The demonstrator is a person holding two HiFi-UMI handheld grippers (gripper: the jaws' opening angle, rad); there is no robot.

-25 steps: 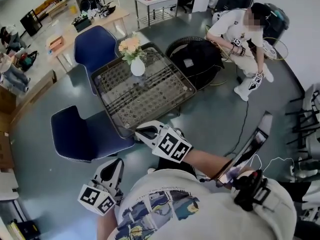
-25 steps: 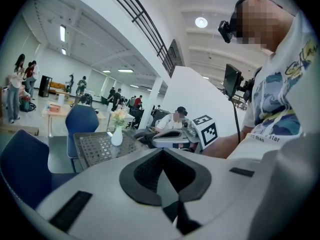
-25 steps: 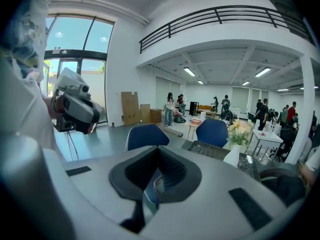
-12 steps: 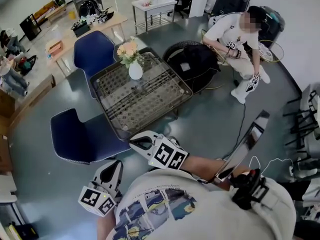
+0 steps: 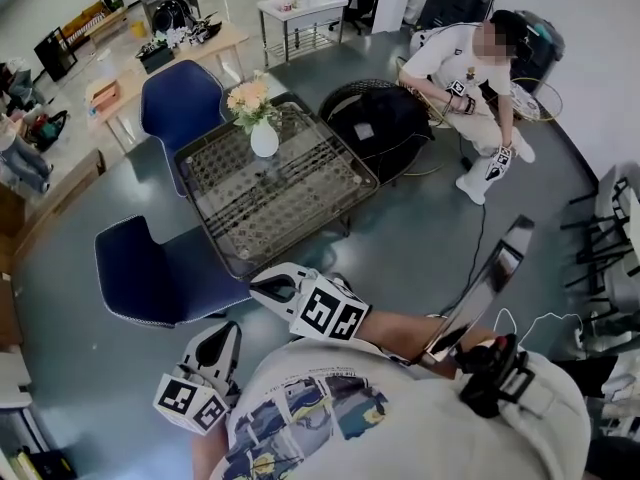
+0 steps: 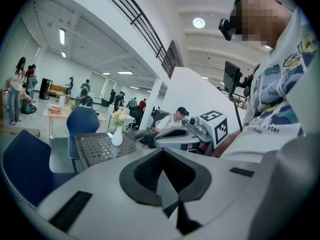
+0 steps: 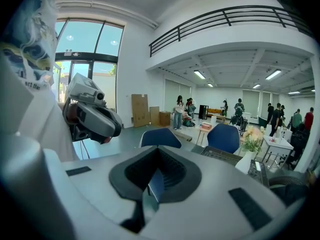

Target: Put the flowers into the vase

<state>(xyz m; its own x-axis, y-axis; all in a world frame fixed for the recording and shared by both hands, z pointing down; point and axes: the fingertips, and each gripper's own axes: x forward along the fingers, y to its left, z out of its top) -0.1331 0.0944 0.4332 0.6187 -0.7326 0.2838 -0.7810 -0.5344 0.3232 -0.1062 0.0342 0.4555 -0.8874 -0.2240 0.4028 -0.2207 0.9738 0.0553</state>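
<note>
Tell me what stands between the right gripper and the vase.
Nothing visible does. Between the right gripper and the vase lies only floor and bare table top; the blue chair sits left of that line. The flowers already stand in the vase.

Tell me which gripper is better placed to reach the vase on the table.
Right, probably: the right gripper is nearer the table and vase; the left gripper hangs farther back. Both are shut, empty.
</note>
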